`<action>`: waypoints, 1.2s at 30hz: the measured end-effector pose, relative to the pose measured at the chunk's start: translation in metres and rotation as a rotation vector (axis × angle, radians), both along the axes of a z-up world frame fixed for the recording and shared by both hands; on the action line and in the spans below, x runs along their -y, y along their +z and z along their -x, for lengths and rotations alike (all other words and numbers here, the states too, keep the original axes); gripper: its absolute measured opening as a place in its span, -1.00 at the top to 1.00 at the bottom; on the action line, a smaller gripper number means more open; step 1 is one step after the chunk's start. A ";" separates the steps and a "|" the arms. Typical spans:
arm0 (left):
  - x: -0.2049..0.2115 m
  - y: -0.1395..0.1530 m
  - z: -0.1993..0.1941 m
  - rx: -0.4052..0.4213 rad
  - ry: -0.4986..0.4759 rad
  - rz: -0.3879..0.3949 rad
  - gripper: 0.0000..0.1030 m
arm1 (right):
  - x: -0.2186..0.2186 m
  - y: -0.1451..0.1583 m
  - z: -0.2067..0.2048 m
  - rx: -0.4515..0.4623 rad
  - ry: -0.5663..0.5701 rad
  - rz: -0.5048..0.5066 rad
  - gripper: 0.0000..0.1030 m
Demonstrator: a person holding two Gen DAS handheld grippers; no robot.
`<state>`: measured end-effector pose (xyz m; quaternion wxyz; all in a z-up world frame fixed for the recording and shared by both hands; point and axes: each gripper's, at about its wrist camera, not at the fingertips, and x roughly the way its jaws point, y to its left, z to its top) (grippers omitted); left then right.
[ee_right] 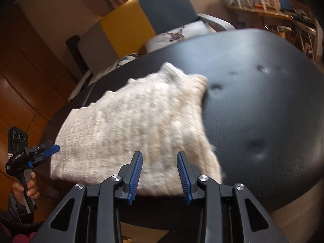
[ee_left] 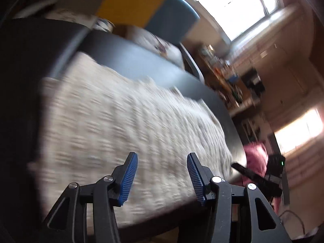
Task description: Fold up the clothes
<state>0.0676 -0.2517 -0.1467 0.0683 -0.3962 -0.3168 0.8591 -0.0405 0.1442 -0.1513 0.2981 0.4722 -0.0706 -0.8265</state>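
At the far left of the right wrist view, a hand (ee_right: 30,188) grips the handle of the left hand-held gripper (ee_right: 51,149), which sits just off the left edge of the sweater with its blue tips pointing toward the knit; from here the gap between them cannot be judged. In the left wrist view, that left hand-held gripper (ee_left: 162,179) has its two blue pads spread wide apart with nothing between them, above the blurred cream sweater (ee_left: 125,125). The sweater (ee_right: 133,133) lies folded into a thick, roughly square bundle on the black padded tabletop (ee_right: 263,105), toward its left and near side, with bare black surface to its right. The right hand-held gripper (ee_right: 160,176) hangs over the near edge of the sweater, its blue pads parted and holding nothing. Beyond the tabletop stands a chair (ee_right: 154,14) with a yellow and blue back, and to the right a cluttered shelf (ee_right: 261,2) runs along the wall.
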 end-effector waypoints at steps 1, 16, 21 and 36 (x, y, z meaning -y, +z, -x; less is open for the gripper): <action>0.015 0.003 -0.007 -0.005 0.049 0.024 -0.07 | 0.010 0.001 0.003 -0.008 0.017 -0.020 0.30; 0.090 -0.025 0.023 0.070 0.124 -0.013 -0.21 | 0.100 -0.004 0.048 -0.004 0.076 -0.168 0.30; 0.089 -0.049 0.033 0.151 0.157 0.001 0.89 | 0.101 -0.017 0.051 -0.007 0.090 -0.175 0.30; 0.095 -0.051 0.008 0.180 0.184 -0.032 -0.21 | 0.083 -0.027 0.049 -0.042 0.121 -0.075 0.29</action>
